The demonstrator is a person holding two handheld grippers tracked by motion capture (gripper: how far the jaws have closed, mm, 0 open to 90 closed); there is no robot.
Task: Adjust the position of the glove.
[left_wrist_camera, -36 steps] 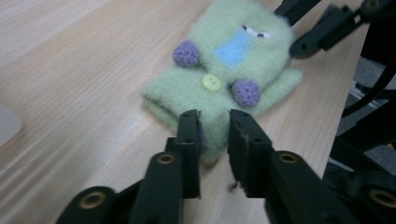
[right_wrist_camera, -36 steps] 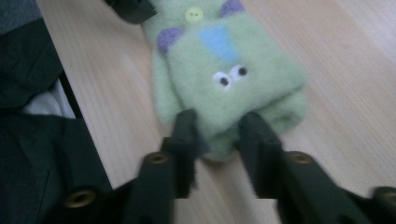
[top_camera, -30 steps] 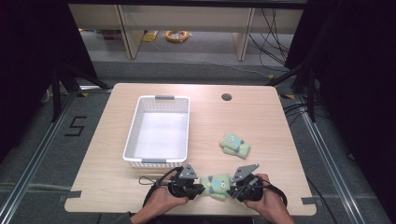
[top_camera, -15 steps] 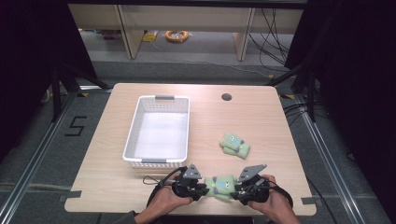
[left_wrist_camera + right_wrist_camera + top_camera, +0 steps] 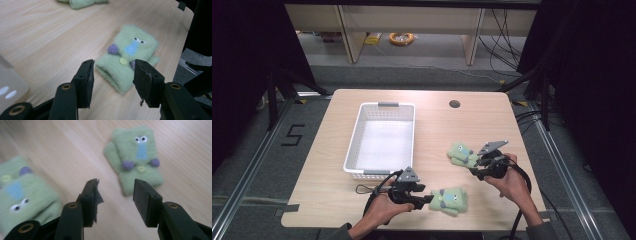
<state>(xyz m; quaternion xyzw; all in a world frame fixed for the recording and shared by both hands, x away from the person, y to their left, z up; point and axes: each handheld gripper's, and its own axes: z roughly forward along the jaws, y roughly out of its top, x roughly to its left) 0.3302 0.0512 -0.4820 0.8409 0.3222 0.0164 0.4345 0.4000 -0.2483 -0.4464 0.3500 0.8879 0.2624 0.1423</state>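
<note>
Since a second ago: right gripper [image 5: 476, 165] gone from the near mitten [image 5: 450, 199] over to the far mitten [image 5: 463, 154], jaws just opened on the way. Left gripper [image 5: 428, 200] in much the same spot, jaws likewise just opened, near mitten let go.

Landmark: white basket [image 5: 357, 127], standing left of centre on the wooden table [image 5: 482, 120].

Near mitten: green, flat on the table, right of the basket's near corner and closer to the front edge. Left gripper just left of it, level with it, below the basket's near wall. In the left gripper view, jaws about half apart, cuff end of the near mitten [image 5: 127, 58] ahead of the tips and between their lines, pads not pressing on it.

Far mitten: green, flat on the table, well right of the basket, level with its near end. Right gripper just to the right of that mitten, farther still from the basket. In the right gripper view, jaws about half apart with bare wood between them, far mitten [image 5: 136, 157] just beyond the tips, untouched; near mitten [image 5: 22, 192] blurred at the left edge.
</note>
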